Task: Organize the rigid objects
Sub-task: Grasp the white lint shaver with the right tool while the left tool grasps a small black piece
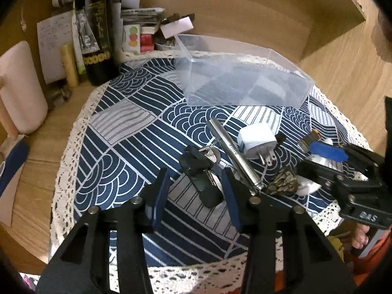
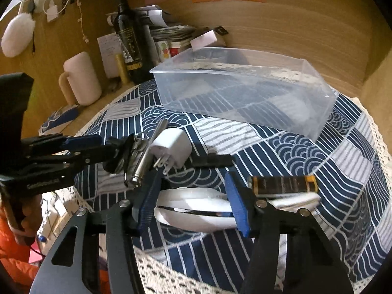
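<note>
A round blue-and-white patterned cloth (image 1: 137, 127) with a lace border covers a wooden table set against wood-panelled walls; orange, pink and green notes are stuck on the back wall in the right wrist view. At the table's back left stand one dark wine bottle (image 1: 96, 29), one pale pink mug (image 2: 82, 82), a yellowish tube and a heap of papers and small boxes whose print is too blurred to read. One clear plastic bin (image 2: 245, 90) sits on the far part of the cloth, nothing certain showing inside it through its cloudy walls. Nearer lie one white plug adapter (image 1: 257, 142) with its prongs toward the camera, one silver metal pen-like tube (image 1: 232, 152) just beside it, one black key fob with keys (image 1: 201, 171), and a mottled brownish lump (image 1: 284, 183) that is hard to identify. The left gripper (image 1: 196, 191) has its jaws apart, straddling the key fob without clearly pressing it. The right gripper (image 2: 193, 203) also stands spread, either side of a white curved object (image 2: 193, 216) partly hidden by its fingers; a dark amber-ended bar (image 2: 284, 185) lies against its right finger. Orange sleeves are cut off at the frame edges
</note>
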Demonstrator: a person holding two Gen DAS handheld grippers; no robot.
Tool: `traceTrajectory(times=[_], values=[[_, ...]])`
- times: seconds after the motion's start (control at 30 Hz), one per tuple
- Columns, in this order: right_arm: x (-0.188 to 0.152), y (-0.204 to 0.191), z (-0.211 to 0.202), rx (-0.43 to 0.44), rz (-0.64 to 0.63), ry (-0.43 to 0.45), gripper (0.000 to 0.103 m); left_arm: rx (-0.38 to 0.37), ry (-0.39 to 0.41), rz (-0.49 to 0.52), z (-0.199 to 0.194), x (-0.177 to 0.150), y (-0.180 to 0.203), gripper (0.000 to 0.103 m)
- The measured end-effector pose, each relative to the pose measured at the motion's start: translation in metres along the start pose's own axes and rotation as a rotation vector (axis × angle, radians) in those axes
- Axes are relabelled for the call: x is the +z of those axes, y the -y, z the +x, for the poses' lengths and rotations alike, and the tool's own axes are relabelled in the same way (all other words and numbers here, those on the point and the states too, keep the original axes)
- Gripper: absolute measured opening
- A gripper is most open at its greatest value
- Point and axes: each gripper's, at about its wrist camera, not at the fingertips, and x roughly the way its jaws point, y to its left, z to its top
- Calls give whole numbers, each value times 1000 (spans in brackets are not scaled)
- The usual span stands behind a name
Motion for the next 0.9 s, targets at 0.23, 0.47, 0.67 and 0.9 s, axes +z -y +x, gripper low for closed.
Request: traceTrajectory(times=[0.23,0.47,0.67,0.9], values=[[-6,2,-5,-24,29,10,53,-12,-5,-16,19,4,-3,39],[-3,-6,-1,-46,21,7,62,-20,22,-21,12,4,-5,23],[-5,-7,5,-82,19,2,64,2,81,-12,-11,5,-7,23],[-16,-5,-2,-77,-2,-15,59,-17,119,7,-26,6,-3,23]])
